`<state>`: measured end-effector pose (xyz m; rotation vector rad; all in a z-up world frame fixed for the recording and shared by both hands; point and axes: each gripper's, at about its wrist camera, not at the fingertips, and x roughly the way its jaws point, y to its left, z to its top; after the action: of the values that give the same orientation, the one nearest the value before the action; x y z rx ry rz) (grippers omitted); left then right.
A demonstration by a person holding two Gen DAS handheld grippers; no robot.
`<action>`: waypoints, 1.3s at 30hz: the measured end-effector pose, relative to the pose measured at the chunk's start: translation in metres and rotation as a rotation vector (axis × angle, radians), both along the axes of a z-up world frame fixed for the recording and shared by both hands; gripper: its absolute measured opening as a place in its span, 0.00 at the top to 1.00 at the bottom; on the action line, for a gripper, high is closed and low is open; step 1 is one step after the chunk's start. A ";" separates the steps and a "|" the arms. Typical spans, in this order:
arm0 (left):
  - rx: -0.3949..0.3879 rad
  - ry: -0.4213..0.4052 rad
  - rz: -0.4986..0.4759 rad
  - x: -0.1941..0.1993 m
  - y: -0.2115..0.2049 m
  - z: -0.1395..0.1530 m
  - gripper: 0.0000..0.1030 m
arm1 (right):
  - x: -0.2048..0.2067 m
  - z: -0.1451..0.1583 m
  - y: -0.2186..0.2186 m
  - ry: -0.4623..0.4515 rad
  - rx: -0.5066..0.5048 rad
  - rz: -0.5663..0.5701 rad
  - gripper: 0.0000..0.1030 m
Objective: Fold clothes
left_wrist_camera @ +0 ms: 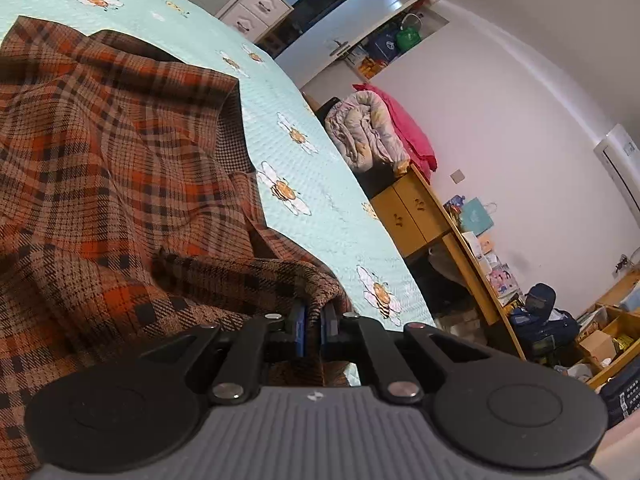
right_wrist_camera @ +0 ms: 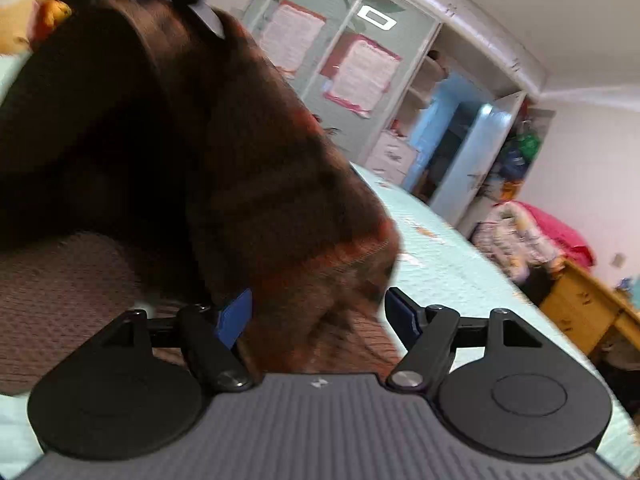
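Two grippers are mine: my left gripper [left_wrist_camera: 313, 330] is clenched on a bunched edge of the plaid garment [left_wrist_camera: 120, 184], my right gripper [right_wrist_camera: 316, 316] spread wide with cloth between its fingers. That garment drapes across the bee-print bedspread [left_wrist_camera: 312, 184].

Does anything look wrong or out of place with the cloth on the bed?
Nothing is damaged or spilled. The plaid garment lies bunched and creased on the bee-print bedspread. The left gripper is shut on one edge. The right gripper is open with cloth hanging between its fingers, blurred.
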<state>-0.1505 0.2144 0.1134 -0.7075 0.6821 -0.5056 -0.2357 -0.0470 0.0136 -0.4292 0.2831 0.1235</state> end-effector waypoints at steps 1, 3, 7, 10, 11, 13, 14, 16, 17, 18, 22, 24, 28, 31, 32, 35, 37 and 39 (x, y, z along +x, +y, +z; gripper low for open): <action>0.019 -0.002 0.005 0.000 -0.001 -0.001 0.97 | 0.002 0.002 -0.005 0.003 0.018 -0.026 0.29; 0.118 -0.011 0.014 -0.002 -0.009 -0.003 0.85 | 0.005 0.005 -0.015 0.009 0.054 -0.078 0.29; 0.307 -0.016 -0.016 -0.011 -0.032 -0.014 0.59 | 0.012 0.011 -0.035 0.021 0.125 -0.182 0.29; 0.375 -0.056 -0.032 -0.036 -0.035 -0.012 0.51 | -0.004 0.015 -0.040 -0.004 0.154 -0.104 0.29; 0.403 -0.079 -0.032 -0.049 -0.035 -0.010 0.48 | -0.015 0.015 -0.040 -0.021 0.151 -0.027 0.29; 0.447 -0.127 -0.034 -0.079 -0.036 -0.008 0.45 | -0.041 0.013 -0.038 -0.027 0.121 0.144 0.29; 0.460 -0.150 -0.046 -0.094 -0.037 -0.007 0.45 | -0.040 0.012 -0.040 -0.012 0.097 0.213 0.30; 0.486 -0.186 -0.144 -0.120 -0.049 -0.015 0.44 | -0.054 0.004 -0.032 0.025 -0.007 0.323 0.31; 0.521 -0.187 -0.216 -0.129 -0.061 -0.022 0.44 | -0.059 -0.003 -0.025 0.037 -0.085 0.339 0.31; 0.569 -0.185 -0.290 -0.138 -0.074 -0.032 0.44 | -0.065 -0.011 -0.019 0.050 -0.169 0.349 0.36; 0.827 -0.209 -0.399 -0.147 -0.119 -0.082 0.51 | -0.072 -0.024 -0.003 0.079 -0.359 0.386 0.49; 0.913 -0.259 -0.397 -0.146 -0.128 -0.097 0.46 | -0.084 -0.024 0.005 0.076 -0.421 0.409 0.49; 0.918 -0.274 -0.391 -0.140 -0.123 -0.099 0.45 | -0.106 -0.023 0.018 0.097 -0.476 0.486 0.50; 0.886 -0.250 -0.392 -0.134 -0.119 -0.098 0.47 | -0.096 -0.017 0.012 0.126 -0.503 0.526 0.50; 0.873 -0.243 -0.390 -0.131 -0.118 -0.097 0.49 | -0.099 -0.017 0.011 0.129 -0.520 0.530 0.50; 0.836 -0.226 -0.361 -0.126 -0.114 -0.092 0.71 | -0.103 -0.019 0.012 0.124 -0.567 0.535 0.50; 0.800 -0.197 -0.312 -0.117 -0.107 -0.092 0.91 | -0.098 -0.024 0.015 0.099 -0.593 0.536 0.50; 0.724 -0.159 -0.266 -0.107 -0.094 -0.091 0.91 | -0.092 -0.026 0.018 0.076 -0.592 0.517 0.51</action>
<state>-0.2571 0.1200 0.0226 0.1048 0.7488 -0.5050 -0.3275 -0.0287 -0.0127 -1.0840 0.2761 0.5712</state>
